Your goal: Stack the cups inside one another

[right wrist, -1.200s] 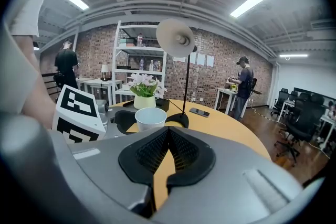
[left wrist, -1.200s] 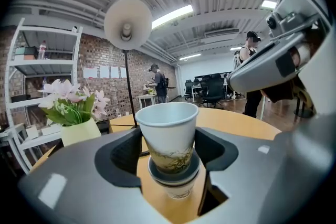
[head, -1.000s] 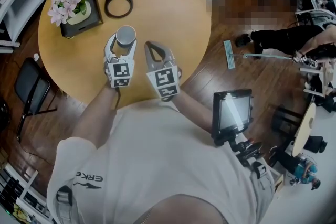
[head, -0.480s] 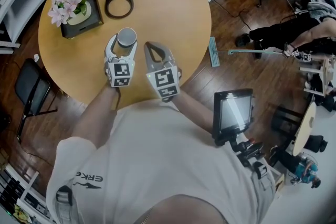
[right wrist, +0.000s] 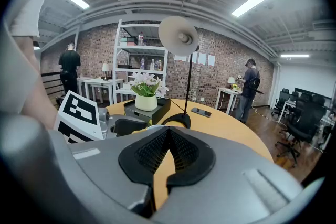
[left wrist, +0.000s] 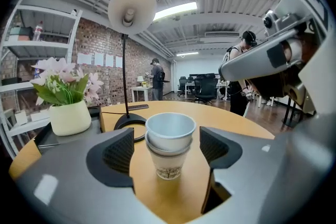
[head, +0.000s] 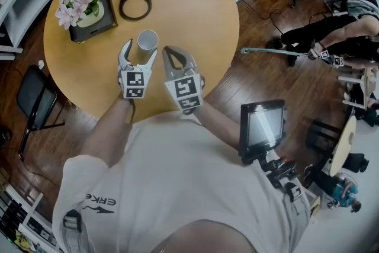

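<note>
A round wooden table (head: 195, 21) took up most of the space, and the black lamp (head: 135, 0) standing on it was the easiest thing to place everything else by. The person (head: 177, 186) in a white shirt stood at the edge of the table farthest from the lamp, leaning over with a pair of tongs in each hand. Just to the lamp's left, from the person's side, sat a dark tray holding a pale pot of pink and white flowers (head: 83, 6).

The left gripper (head: 140, 51) reached in towards the lamp's base, stopping short of it. Its jaws had just been opening and stood spread wide, with a clear gap between each dark pad (left wrist: 121, 152) and what stood between them. The right gripper (head: 172, 55) lay alongside it, on the side away from the flowers and a little farther back from the lamp. Its jaws were pressed together with nothing in them (right wrist: 168, 152).

The cups (left wrist: 169, 147) stood upright on the table just on the person's side of the lamp's base. One pale cup was nested inside another that had a printed band near its foot. The stack (head: 147, 41) was between the left jaws but not touched by them
</note>
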Available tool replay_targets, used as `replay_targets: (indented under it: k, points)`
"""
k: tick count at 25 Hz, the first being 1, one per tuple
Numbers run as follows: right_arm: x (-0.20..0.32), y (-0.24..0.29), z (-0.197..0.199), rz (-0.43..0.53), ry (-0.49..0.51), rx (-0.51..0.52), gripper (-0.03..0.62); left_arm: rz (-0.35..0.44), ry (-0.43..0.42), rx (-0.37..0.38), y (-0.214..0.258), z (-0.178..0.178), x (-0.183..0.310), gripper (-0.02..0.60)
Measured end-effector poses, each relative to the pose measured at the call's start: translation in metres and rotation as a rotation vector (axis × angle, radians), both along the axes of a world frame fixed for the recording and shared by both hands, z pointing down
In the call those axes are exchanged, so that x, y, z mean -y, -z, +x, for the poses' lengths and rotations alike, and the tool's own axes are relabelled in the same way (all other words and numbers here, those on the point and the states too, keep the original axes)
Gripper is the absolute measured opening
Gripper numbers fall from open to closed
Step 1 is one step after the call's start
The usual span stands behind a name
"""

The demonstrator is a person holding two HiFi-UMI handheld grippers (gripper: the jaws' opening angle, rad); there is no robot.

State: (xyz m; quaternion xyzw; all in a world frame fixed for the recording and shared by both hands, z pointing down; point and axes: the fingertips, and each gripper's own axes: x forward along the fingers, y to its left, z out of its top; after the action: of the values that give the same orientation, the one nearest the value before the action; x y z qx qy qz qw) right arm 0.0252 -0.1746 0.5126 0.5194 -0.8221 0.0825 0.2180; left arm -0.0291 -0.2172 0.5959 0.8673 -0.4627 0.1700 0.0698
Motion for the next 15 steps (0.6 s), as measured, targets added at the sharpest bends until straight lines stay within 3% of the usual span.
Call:
replay_targets:
  k: [15]
  points:
    - [0.0005, 0.0005, -0.0053, 0.007, 0.005, -0.005, 0.014, 0.001, 0.008, -0.011, 0.0010, -0.0043, -0.0031, 0.387]
